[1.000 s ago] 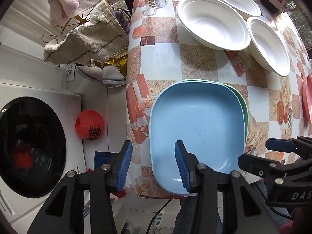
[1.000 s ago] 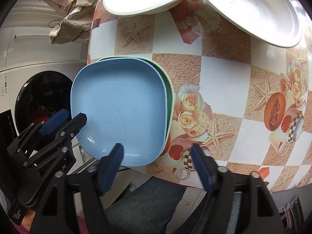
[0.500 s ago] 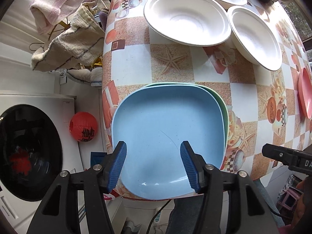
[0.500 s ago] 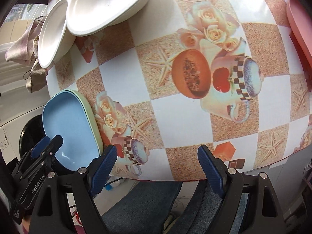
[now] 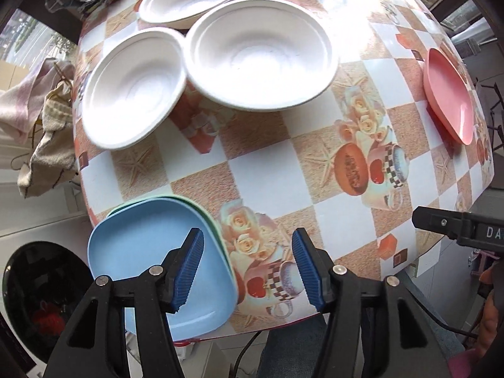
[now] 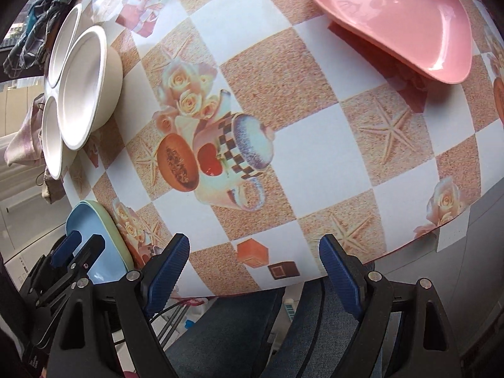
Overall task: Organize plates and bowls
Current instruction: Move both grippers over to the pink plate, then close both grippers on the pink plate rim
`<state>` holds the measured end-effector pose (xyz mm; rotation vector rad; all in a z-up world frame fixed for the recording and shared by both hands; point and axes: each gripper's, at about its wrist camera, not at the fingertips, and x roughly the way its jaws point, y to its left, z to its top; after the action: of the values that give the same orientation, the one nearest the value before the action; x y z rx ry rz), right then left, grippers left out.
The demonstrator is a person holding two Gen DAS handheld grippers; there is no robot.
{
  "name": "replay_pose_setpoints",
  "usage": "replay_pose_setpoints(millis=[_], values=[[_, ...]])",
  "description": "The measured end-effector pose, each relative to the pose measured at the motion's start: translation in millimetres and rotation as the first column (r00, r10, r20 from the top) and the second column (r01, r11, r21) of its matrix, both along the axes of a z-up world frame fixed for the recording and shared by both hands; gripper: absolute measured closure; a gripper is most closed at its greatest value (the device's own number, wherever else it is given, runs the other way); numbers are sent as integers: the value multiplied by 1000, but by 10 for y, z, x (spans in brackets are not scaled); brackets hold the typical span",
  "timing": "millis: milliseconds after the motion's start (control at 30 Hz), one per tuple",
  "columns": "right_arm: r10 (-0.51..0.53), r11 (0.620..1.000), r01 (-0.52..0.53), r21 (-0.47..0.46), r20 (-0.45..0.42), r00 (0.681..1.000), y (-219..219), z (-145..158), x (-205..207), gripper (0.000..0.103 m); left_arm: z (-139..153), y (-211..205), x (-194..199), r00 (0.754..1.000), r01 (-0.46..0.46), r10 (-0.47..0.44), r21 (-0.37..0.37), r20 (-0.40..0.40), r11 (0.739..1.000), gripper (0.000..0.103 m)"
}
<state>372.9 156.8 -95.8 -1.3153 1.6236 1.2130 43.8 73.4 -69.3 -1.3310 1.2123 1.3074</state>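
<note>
Plates partly stacked, pink one left

Left to right: the blue plate [image 5: 148,271] sits nested on a green plate [image 5: 211,225] at the desk's [image 5: 274,186] near-left corner; three white bowls [image 5: 258,53] remain unstacked, overlapping; the pink plate [image 6: 400,19] lies far right, long axis slanting away. Left tool [image 5: 247,271] and right tool [image 6: 255,278] both gape, empty.

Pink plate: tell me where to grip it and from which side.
Grip the pink plate by its raised near rim, which shows a shadowed gap above the table. Bring the open right gripper in low from the near edge, one finger under the rim and one over, probably the easiest hold.
</note>
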Motion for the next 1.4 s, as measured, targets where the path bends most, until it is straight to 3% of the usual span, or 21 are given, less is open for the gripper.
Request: replay_pose_setpoints(millis=[300,567,733,1000,1400], values=[[-216,976,216,11,37,976,199,-26,916,17,-46,709,854,987,158,-158,7,15,987,41],[-291,957,290,24,58,955,434,-23,1474,17,-99,1344,1467,967,254,-254,26,6,967,41],[-321,945,317,74,49,946,702,37,1635,17,-170,1700,1751,955,298,-298,34,-14,954,41],[-350,933,345,98,32,936,1113,-137,1717,17,-313,2329,2147,940,340,-340,24,-32,940,41],[-308,945,296,137,71,949,1471,-187,1602,17,-584,2739,2561,911,412,-411,25,-35,911,41]])
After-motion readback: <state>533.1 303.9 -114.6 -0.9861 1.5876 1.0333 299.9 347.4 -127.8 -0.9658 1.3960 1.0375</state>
